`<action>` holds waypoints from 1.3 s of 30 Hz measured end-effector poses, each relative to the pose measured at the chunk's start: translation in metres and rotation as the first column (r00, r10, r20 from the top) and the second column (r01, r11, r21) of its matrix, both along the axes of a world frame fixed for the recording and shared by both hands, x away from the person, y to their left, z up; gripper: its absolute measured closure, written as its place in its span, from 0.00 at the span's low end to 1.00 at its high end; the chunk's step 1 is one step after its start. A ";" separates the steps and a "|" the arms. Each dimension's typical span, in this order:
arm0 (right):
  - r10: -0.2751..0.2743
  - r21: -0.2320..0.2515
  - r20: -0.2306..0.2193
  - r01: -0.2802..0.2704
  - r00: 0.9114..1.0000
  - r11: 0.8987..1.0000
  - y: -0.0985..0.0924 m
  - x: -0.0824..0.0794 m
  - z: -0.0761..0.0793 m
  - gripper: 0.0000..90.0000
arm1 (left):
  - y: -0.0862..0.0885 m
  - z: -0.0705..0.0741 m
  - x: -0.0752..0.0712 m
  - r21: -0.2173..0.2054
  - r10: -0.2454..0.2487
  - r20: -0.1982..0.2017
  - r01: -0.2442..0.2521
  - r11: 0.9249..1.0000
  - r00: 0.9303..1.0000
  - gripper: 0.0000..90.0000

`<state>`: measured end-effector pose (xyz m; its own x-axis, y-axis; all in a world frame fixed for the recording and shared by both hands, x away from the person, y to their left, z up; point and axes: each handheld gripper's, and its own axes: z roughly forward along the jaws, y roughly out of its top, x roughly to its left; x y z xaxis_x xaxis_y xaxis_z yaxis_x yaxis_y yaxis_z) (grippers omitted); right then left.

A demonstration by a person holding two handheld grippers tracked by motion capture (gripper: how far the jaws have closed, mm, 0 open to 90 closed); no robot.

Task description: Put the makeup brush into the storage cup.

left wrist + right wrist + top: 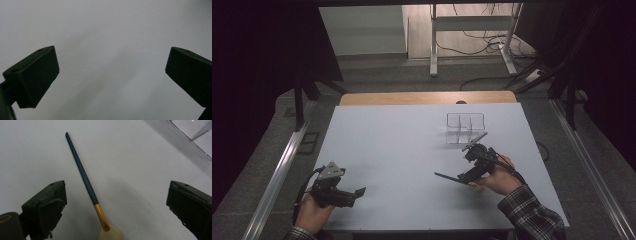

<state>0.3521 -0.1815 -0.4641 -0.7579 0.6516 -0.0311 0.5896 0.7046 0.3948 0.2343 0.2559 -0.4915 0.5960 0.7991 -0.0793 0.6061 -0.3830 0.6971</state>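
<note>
White counter takes most of the high view, bare apart from a few things on my right side. Clear acrylic organizer stands toward the far right of it, split into compartments, walls see-through and hard to read; which compartment suits the brush I can't tell. My right claw hovers just above the counter with jaws wide apart, nothing between them but air, and the brush lies flat on the counter between the jaws, not touched. Dark teal handle runs away from me, gold ferrule and pale bristles at the near end, right at the bottom edge of the right gripper view. My left claw sits well apart at the near left, jaws spread too, holding nothing, over bare counter.

Risks as I judge them: the handle is thin and lies flat, so closing too high would miss it, and closing too low would drive the jaw tips into the counter. It also lies at a slant to the jaws, so a squeeze could roll or spin it away. Pinching at the bristles would crush them. The organizer wall is near; a swing of the long handle could knock it over.
</note>
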 end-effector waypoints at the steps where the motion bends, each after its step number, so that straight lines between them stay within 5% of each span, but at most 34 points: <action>1: 0.003 -0.002 -0.003 -0.003 1.000 1.000 0.002 0.001 0.000 0.04 | 0.000 0.000 0.000 -0.001 0.000 -0.001 0.000 1.000 1.000 0.00; 16: 0.035 -0.038 -0.018 -0.036 0.999 0.999 0.014 0.005 0.000 0.08 | 0.000 0.000 0.000 0.001 -0.005 -0.002 0.005 1.000 1.000 0.00; 39: 0.061 -0.067 -0.048 -0.064 0.997 0.996 0.010 -0.003 -0.033 0.13 | -0.001 -0.001 0.001 0.008 -0.009 -0.002 0.009 1.000 1.000 0.00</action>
<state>0.3493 -0.1719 -0.4969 -0.7986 0.6007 -0.0379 0.5602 0.7648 0.3182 0.2348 0.2547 -0.4920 0.6028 0.7944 -0.0745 0.6044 -0.3936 0.6927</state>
